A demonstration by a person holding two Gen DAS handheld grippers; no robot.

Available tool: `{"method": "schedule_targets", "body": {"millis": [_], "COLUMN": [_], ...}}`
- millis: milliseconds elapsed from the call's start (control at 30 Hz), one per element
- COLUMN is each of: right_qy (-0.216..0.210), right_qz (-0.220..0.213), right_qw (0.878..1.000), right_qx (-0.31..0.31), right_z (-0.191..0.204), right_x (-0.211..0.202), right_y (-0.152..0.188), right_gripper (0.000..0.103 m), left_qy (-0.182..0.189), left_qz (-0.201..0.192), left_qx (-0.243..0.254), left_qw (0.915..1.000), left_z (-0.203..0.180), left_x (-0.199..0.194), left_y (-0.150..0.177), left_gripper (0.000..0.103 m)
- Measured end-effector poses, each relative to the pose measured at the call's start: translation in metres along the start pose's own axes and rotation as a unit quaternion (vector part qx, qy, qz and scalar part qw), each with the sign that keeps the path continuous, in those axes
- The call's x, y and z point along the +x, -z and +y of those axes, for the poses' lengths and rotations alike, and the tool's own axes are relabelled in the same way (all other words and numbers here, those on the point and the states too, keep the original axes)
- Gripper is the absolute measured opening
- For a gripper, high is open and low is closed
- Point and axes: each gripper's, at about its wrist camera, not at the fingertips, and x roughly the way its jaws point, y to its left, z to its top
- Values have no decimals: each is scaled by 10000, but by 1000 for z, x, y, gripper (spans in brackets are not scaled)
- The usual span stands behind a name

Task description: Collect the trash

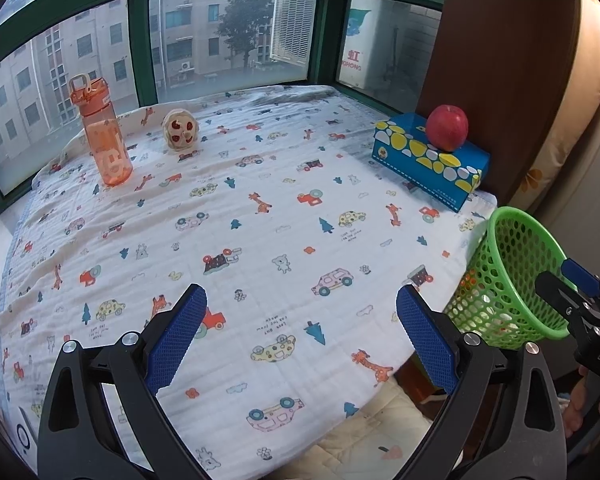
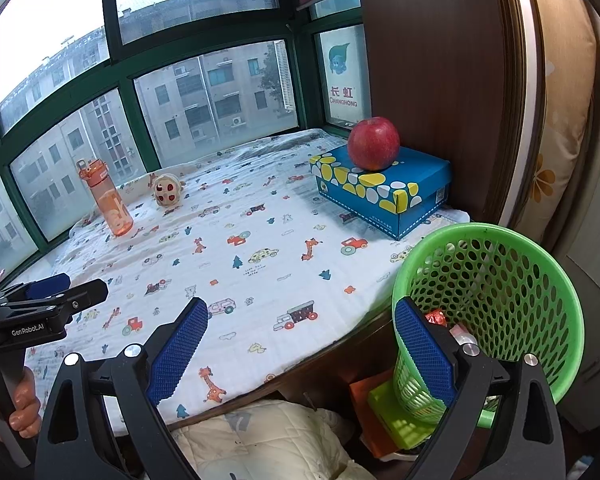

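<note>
A green perforated trash basket [image 2: 496,304] stands off the table's near right corner; it also shows in the left wrist view [image 1: 508,276]. Some red and whitish scraps [image 2: 446,322] lie inside it. My left gripper [image 1: 300,332] is open and empty, above the near part of the patterned tablecloth [image 1: 260,216]. My right gripper [image 2: 300,344] is open and empty, over the table's front edge, with its right finger [image 2: 424,352] in front of the basket. Each gripper shows in the other's view: the right one [image 1: 580,300] and the left one [image 2: 48,300].
An orange water bottle [image 1: 102,136] and a small round cream toy [image 1: 181,128] stand at the far left. A red apple [image 1: 447,127] sits on a blue tissue box [image 1: 432,160] at the far right. Windows back the table; a wooden panel [image 2: 432,60] stands right.
</note>
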Motion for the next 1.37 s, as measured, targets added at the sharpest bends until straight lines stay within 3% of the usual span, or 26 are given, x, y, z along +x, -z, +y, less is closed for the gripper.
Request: {"method": "schedule_targets", "body": {"millis": [1367], "right_qy": [-64], "right_qz": [109], "right_qw": [9999], "right_qx": [-56], "right_z": [9], "right_x": [7], "right_y": [4], "right_gripper": [91], "left_qy": [-191], "left_qz": [43], "left_qx": [-146], "left_qw": [9997], "left_z": [6], "left_x": [4], "left_y": [3], "left_gripper": [94]}}
